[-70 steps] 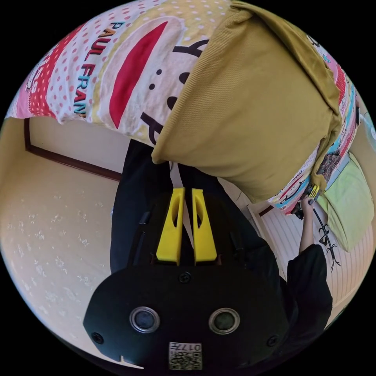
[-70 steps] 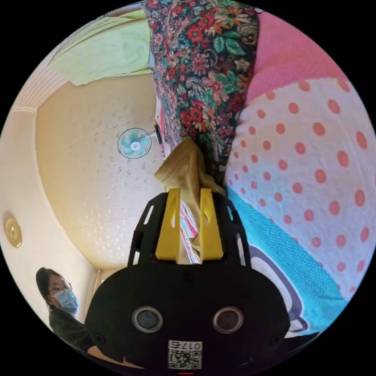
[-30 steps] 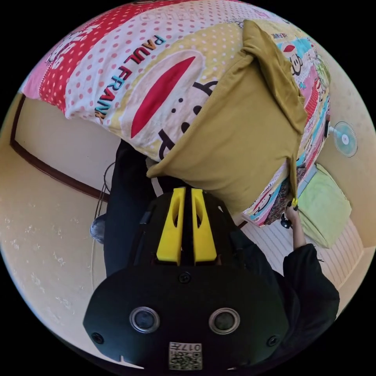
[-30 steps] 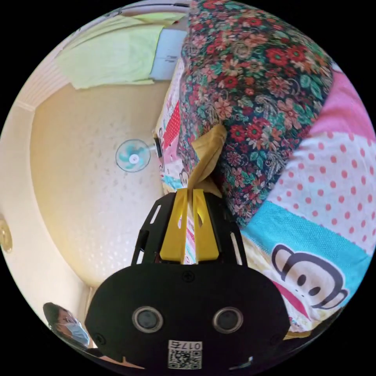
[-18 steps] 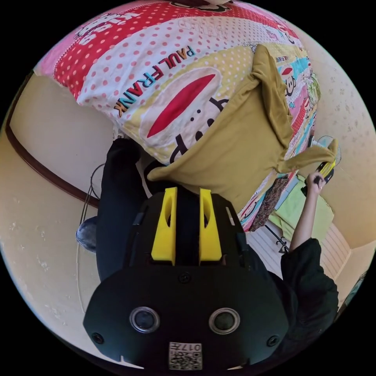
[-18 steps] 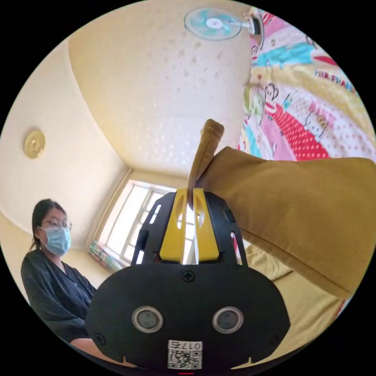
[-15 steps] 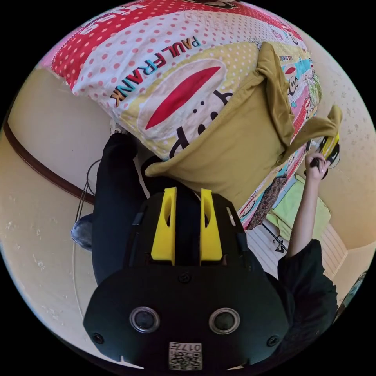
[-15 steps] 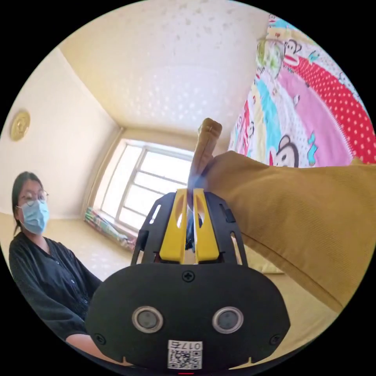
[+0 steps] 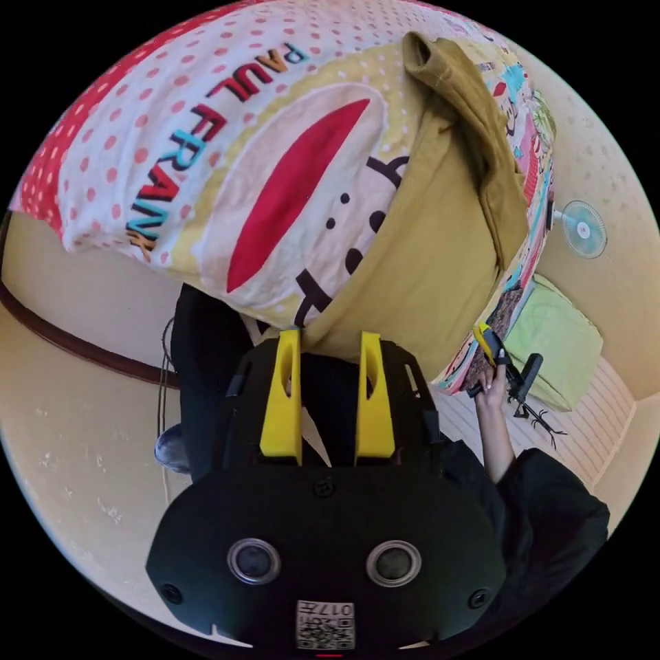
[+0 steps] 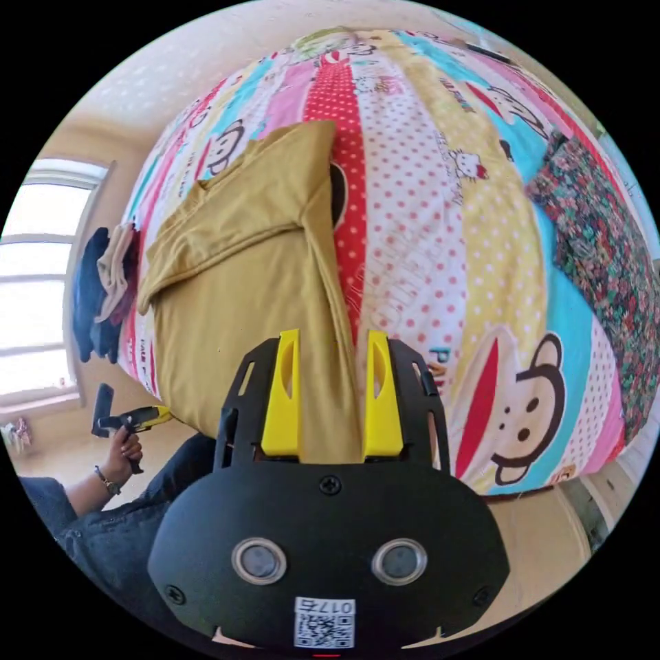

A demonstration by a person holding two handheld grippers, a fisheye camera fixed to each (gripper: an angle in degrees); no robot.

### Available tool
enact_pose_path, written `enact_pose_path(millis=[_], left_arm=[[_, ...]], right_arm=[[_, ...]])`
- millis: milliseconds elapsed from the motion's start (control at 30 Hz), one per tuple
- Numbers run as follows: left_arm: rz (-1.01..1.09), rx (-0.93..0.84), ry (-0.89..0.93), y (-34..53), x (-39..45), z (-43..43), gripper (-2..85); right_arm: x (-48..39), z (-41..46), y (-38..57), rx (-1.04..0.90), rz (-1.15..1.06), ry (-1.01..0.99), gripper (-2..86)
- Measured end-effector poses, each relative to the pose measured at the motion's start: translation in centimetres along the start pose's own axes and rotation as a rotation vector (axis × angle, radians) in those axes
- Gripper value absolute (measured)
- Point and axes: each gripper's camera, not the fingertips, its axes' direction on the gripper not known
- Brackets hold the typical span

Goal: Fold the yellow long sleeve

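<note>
The right gripper [image 10: 328, 344] has released the sleeve it held up a moment ago; its jaws now stand wide and empty. The sleeve lies folded across the yellow long sleeve shirt [image 10: 234, 275] on the cartoon-print bedspread [image 10: 440, 227]. The left gripper [image 9: 328, 344] hovers wide near the hem. Judgement: one sleeve fold done.

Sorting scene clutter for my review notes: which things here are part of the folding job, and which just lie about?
In the job:
yellow long sleeve
left tool, open
right tool, open

Lying about:
cartoon bedspread
floral cloth
green pillow
fan
pile of clothes
</note>
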Motion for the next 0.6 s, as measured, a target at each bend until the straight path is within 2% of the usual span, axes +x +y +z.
enact_pose_path(millis=[67, 100, 133, 167, 267, 367, 467, 500, 600], left_arm=[[-0.001, -0.047, 0.007, -0.1, 0.6, 1.1, 7.3], [0.001, -0.065, 0.008, 0.0, 1.1, 1.0, 5.2], [0.003, -0.071, 0.012, 0.1, 1.4, 0.7, 5.1], [0.025, -0.072, 0.028, 0.5, 2.2, -0.4, 4.8], [0.196, -0.029, 0.130, 1.9, 5.2, -5.4, 4.6], [0.241, 0.104, 0.165, 2.8, 6.9, -11.3, 4.8], [0.192, 0.218, 0.290, 0.3, 6.8, -14.7, 5.8], [0.152, 0.254, 0.322, -1.0, 6.2, -15.4, 8.6], [0.057, 0.307, 0.315, -2.6, 4.6, -16.1, 13.6]], right_arm=[[3.3, 4.5, 2.2, -0.204, 0.038, -0.092, 11.9], [3.5, 4.5, 2.6, -0.184, 0.033, -0.113, 9.7], [3.6, 4.6, 3.1, -0.236, 0.013, -0.155, 5.1], [3.7, 4.7, 3.0, -0.300, -0.011, -0.251, 4.5], [4.4, 1.1, 2.5, -0.174, 0.037, -0.335, 3.7], [5.0, -1.8, -0.1, -0.023, 0.015, -0.404, 3.7], [6.5, -1.6, -4.7, 0.041, 0.034, -0.487, 4.9], [6.9, -1.4, -5.5, 0.047, 0.045, -0.499, 5.3], [9.4, -0.6, -7.5, 0.083, 0.172, -0.499, 11.1]])
